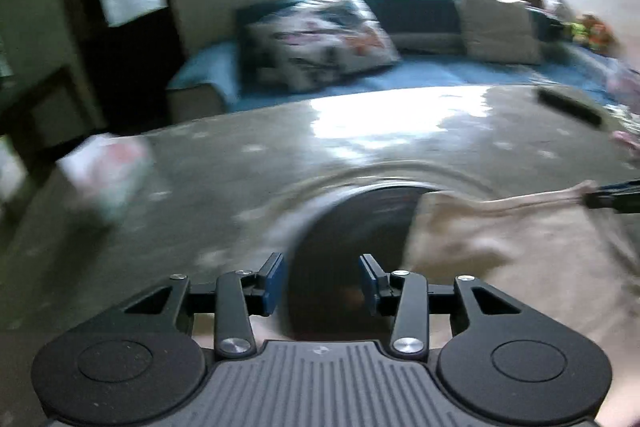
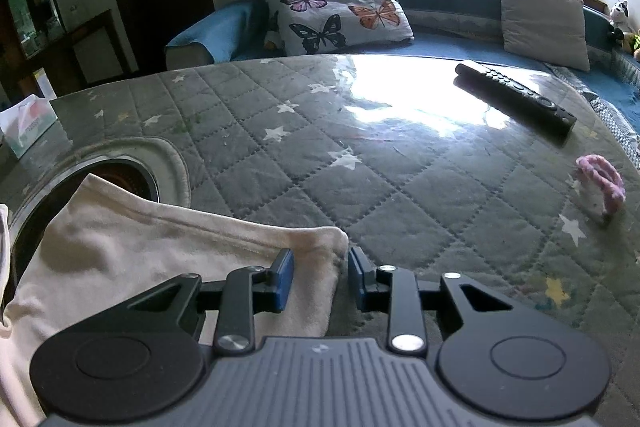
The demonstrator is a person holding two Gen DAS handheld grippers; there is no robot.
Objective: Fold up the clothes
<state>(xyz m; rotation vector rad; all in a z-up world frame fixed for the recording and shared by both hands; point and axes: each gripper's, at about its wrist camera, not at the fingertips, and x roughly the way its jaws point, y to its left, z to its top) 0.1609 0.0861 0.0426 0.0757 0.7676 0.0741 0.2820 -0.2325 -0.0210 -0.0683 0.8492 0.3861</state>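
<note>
**Cream garment at the near edge, both claws apart**

While the left wrist view is smeared by blur, the right wrist view is sharp and shows a round table under a grey quilted cover printed with stars [image 2: 304, 163], glossy with window glare toward its far edge. A cream cotton garment [image 2: 160, 259] lies at the near edge, partly draped over a dark circular opening ringed by a padded hem [image 2: 132, 171] in the cover. The right gripper [image 2: 320, 281] has its blue-padded jaws spread, one finger over the garment's corner and the other just past its edge; nothing is pinched between them. The left gripper [image 1: 322, 283] is likewise spread wide, hovering over the dark opening with the garment [image 1: 500, 259] just to its right and nothing in its grasp.

Around the cloth, a long black remote control [image 2: 516, 99] lies near the far right edge, and a small pink fuzzy hair tie [image 2: 602, 181] sits at the right edge, both well apart from the garment. A white tissue box [image 2: 26, 125] stands at the far left edge. The middle of the cover between these things is bare quilting. Beyond the far edge runs a blue sofa [image 2: 448, 47] carrying a butterfly-print pillow [image 2: 340, 7] and a plain beige cushion [image 2: 542, 15].
</note>
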